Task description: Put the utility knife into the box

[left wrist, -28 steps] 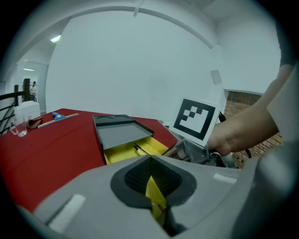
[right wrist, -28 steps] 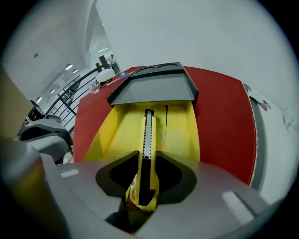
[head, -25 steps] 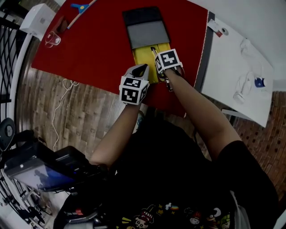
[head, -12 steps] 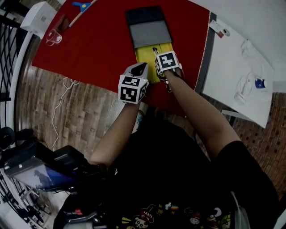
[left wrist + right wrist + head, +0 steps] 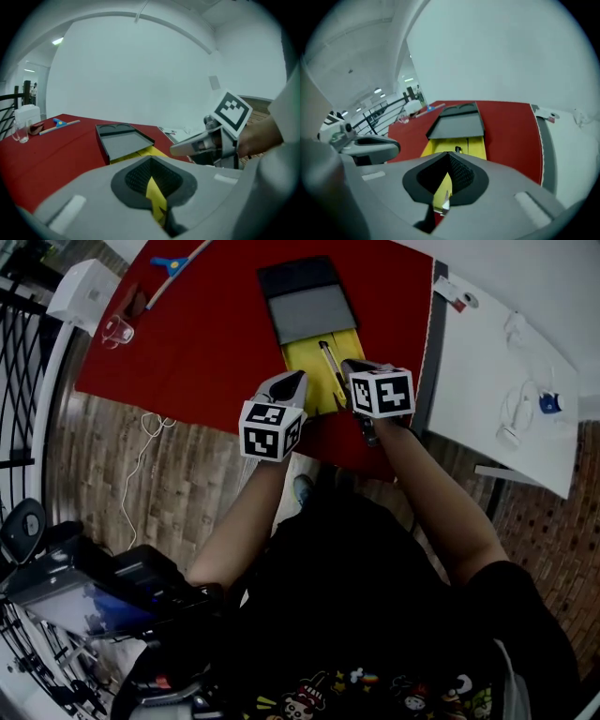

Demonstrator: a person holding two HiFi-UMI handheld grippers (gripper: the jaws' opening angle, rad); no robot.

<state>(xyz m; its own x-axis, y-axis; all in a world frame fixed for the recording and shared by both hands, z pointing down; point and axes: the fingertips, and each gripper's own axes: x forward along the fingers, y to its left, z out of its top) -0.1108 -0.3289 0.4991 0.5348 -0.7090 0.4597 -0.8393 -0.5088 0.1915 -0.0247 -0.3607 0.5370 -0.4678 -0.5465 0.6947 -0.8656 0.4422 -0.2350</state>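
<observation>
The utility knife lies lengthwise in the yellow tray of the box, whose grey-and-black lid is slid back toward the far side. My right gripper hovers at the tray's right edge, shut and empty, beside the knife. My left gripper is over the tray's near left corner, shut with nothing visibly in it. The right gripper view shows the yellow tray, the knife's end and the lid past its jaws. In the left gripper view the lid and right gripper appear.
The box sits on a red table. Far left on it stand a clear glass, a white box and a blue-handled tool. A white table with small items adjoins on the right. A cable lies on the brick floor.
My right gripper has shifted right, off the tray, and the knife now lies uncovered in the yellow tray. The left gripper has barely moved.
</observation>
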